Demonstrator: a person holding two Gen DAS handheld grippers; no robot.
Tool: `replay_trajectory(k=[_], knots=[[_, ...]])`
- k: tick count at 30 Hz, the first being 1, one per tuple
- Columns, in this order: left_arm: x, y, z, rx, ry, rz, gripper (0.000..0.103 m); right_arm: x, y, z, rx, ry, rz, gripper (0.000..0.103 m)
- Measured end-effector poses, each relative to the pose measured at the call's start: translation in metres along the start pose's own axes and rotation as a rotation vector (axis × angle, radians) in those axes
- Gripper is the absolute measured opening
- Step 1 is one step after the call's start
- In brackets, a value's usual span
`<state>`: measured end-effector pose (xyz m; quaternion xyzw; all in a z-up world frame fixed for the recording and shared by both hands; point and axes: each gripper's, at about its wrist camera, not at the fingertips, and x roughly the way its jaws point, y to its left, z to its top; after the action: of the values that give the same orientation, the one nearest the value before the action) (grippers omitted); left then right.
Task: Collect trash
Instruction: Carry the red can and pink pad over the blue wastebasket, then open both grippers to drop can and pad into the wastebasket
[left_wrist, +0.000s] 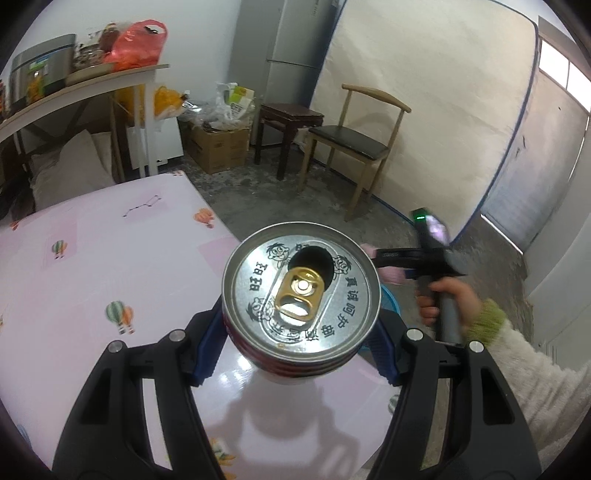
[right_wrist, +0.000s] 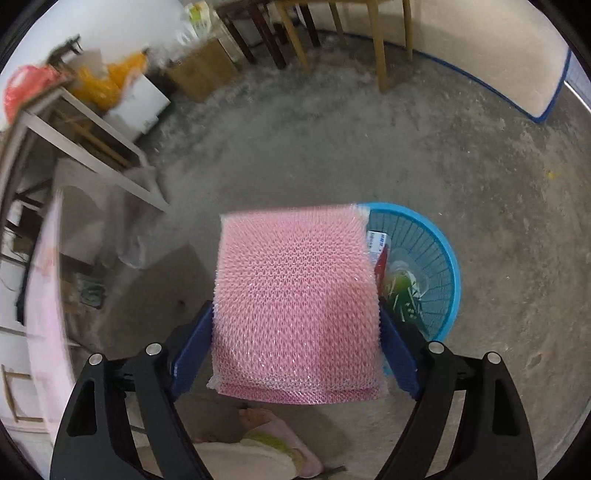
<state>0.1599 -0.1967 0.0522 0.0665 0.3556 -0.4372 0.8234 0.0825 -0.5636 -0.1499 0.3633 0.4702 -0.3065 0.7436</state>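
1. Left wrist view: the left gripper (left_wrist: 301, 334) is pinching an opened can (left_wrist: 301, 291) between its blue pads, carrying it above the near edge of the pink table (left_wrist: 92, 258).
2. The right gripper (right_wrist: 295, 332) is holding a pink foam net (right_wrist: 295, 295) between its pads, just left of the blue basket (right_wrist: 443, 258) on the floor.
3. The step looks like dumping; next, the net probably needs shifting right over the basket, then the can.
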Motion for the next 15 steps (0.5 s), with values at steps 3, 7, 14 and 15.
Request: replay_trajectory(k=[3,7,14,15], knots=[[0.015,-0.008,0.007,0.012,0.023,-0.011,0.063,0.019,-0.001,0.008,-0.037,0.011,-0.046,0.082],[0.031,-0.021,0.013,0.032,0.045,-0.025,0.063,0.021,-0.01,0.005,-0.042,0.008,-0.048,0.082],[0.064,-0.046,0.027,0.069,0.106,-0.07,0.063,-0.041,-0.049,-0.023,0.04,-0.1,0.09,0.082],[0.073,-0.05,0.031,0.069,0.123,-0.079,0.063,-0.054,-0.058,-0.031,0.055,-0.121,0.103,0.082]])
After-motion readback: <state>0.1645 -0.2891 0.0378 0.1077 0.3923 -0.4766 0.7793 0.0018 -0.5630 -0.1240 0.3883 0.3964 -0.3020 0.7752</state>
